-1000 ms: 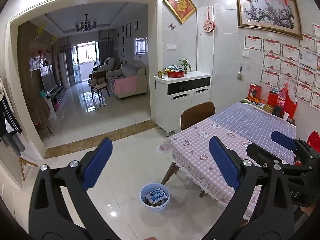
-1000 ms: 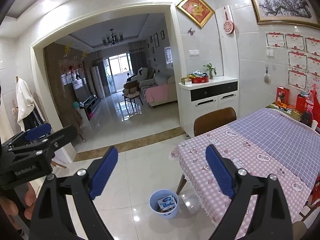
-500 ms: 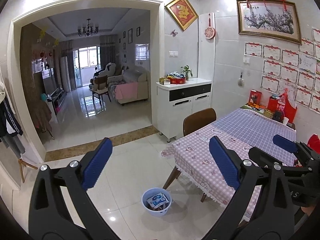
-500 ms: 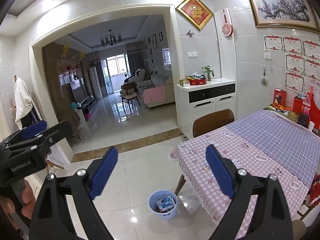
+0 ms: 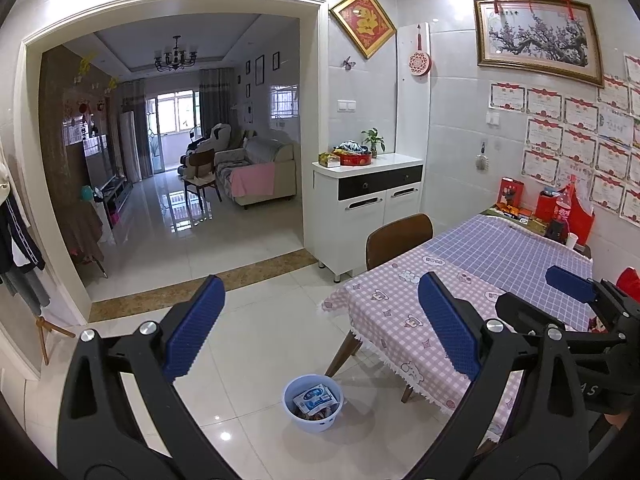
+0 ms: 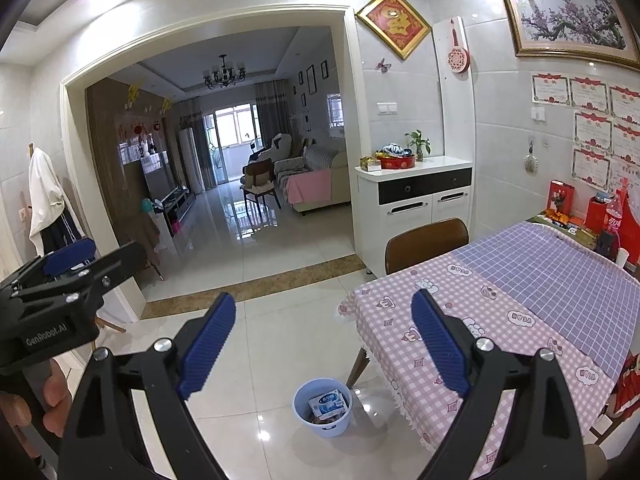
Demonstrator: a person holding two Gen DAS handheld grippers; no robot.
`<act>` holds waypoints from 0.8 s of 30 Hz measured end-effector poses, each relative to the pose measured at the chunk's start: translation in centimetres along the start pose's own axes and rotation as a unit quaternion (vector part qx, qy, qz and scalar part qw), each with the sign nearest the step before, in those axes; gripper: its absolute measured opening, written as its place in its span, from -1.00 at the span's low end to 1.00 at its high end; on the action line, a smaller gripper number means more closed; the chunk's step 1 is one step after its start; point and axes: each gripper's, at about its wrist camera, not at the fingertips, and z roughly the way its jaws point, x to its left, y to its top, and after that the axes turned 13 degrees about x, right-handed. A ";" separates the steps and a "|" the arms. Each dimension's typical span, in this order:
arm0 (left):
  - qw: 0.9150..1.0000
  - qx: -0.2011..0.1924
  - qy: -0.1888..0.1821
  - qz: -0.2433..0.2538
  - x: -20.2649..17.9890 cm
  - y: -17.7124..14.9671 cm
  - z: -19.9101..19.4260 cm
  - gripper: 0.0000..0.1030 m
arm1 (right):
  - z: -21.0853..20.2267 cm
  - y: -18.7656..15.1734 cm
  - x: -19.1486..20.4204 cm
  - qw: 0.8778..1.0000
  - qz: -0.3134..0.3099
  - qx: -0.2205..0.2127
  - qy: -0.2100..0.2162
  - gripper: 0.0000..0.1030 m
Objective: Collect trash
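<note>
Both grippers are up in the air w/ nothing in them. Left gripper [image 5: 318,330] has its blue pads spread wide, only floor and table edge showing thru the gap. Right gripper [image 6: 322,342] is the same deal, jaws wide apart, nothing between the pads. In the right wrist view you can also see the left one off to the side w/ a hand [image 6: 24,408] wrapped round its handle, and in the left wrist view the right one pokes in from the right over the table.

Trash-wise: small blue bin [image 5: 313,403] sits on the white tile floor just beside the near corner of the table, next to a table leg. It's got a white/blue packet [image 5: 314,396] lying on top inside, plus some darker wrappers under it, can't make out what exactly. Same bin [image 6: 322,407] shows low center in the right wrist view, between the pads but well below them.

Table [image 5: 400,312] has a pink checked cloth w/ a purple grid cloth [image 5: 508,252] over the far part. Brown chair [image 5: 398,238] is tucked in at the far side. Red boxes and a cola bottle [image 5: 564,208] are bunched at the wall end. White cabinet [image 5: 368,200] stands by the doorway.
</note>
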 end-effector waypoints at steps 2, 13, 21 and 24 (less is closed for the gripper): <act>1.000 0.000 0.002 -0.001 -0.1 0.0 0.0 0.85 | 0.0 0.0 0.0 1.000 0.000 0.000 -0.001 0.71; 1.000 0.003 0.000 0.002 -0.2 0.1 0.3 0.85 | 0.5 0.0 -0.9 1.000 0.003 0.005 0.000 0.71; 1.000 0.005 0.001 0.003 0.0 0.2 0.7 0.85 | 0.8 -0.1 -1.2 1.000 0.002 0.007 0.002 0.71; 1.000 0.006 0.002 0.004 0.0 0.3 0.8 0.85 | 0.8 0.0 -1.1 1.000 0.002 0.007 0.002 0.71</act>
